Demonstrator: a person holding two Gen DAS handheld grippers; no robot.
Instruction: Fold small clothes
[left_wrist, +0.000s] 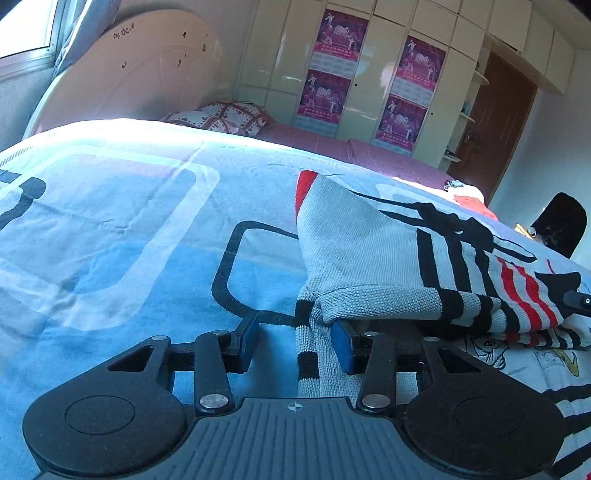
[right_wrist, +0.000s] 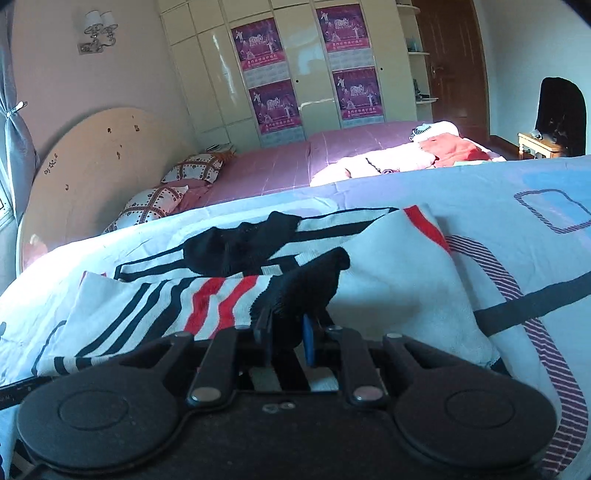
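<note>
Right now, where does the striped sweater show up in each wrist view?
Left wrist: the striped sweater fills the centre-right, on the blue quilt.
Right wrist: the sweater lies across the lower middle.
Shared landmark: the purple posters on the wardrobe doors.

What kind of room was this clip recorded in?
A home bedroom, most likely: a bed with a rounded headboard, patterned pillows, and a wall of wardrobe doors. The striped knit garment lies on the blue bedspread.
</note>
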